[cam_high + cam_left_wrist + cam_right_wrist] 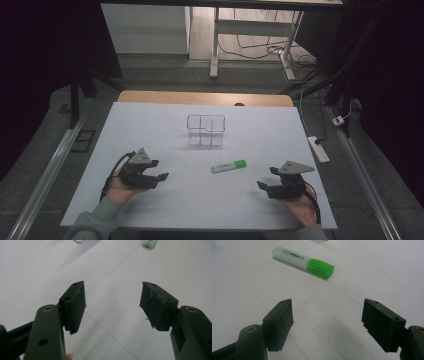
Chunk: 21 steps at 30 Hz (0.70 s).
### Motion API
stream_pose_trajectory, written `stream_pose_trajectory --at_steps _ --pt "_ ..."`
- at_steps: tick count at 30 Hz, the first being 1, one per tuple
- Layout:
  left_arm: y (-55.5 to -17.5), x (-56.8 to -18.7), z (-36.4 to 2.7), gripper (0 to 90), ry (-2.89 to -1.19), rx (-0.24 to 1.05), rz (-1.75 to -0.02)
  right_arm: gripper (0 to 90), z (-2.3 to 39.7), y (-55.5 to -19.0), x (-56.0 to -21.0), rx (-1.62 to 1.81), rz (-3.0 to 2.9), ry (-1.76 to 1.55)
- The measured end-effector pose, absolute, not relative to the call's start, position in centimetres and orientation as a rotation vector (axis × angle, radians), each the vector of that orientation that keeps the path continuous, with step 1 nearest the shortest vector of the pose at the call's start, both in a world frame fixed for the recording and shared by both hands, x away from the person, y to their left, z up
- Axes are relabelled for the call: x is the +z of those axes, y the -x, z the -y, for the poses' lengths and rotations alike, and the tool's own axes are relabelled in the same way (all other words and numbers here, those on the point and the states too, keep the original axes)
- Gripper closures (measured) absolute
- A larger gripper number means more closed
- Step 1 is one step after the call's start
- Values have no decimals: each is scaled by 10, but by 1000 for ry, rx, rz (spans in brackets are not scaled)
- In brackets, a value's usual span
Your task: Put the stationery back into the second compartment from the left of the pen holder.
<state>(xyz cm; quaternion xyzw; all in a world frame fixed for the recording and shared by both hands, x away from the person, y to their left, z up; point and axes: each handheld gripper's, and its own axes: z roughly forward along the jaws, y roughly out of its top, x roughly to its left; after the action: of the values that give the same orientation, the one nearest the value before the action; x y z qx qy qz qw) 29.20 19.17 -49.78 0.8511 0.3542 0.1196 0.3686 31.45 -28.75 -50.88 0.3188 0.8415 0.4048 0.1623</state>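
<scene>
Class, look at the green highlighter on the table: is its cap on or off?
On. The highlighter lies flat on the white table with its green cap seated on one end; no tip shows.

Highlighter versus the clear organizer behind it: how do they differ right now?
The highlighter lies flat on its side; the clear organizer stands upright. The highlighter is pale with a green cap, the organizer see-through with compartments. The highlighter sits nearer the grippers, the organizer farther back. Both rest on the white table, untouched.

We see a clear 4-compartment organiser at upper centre of the high view on the white table surface. A white power strip lies on the floor at right.
</scene>
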Motion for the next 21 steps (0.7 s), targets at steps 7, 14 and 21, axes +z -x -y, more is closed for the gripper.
stream_pose_trajectory --at_steps 7,14,21 --pt "-293 -498 -190 365 -2191 304 -912 273 286 -318 -506 1180 -2378 -906" --pt "-293 -498 -192 364 -2181 301 -918 484 278 -336 -497 1182 -2330 -1002" --pt "-293 -498 -192 363 -2181 301 -921 764 265 -347 -498 1074 -2351 -1020"
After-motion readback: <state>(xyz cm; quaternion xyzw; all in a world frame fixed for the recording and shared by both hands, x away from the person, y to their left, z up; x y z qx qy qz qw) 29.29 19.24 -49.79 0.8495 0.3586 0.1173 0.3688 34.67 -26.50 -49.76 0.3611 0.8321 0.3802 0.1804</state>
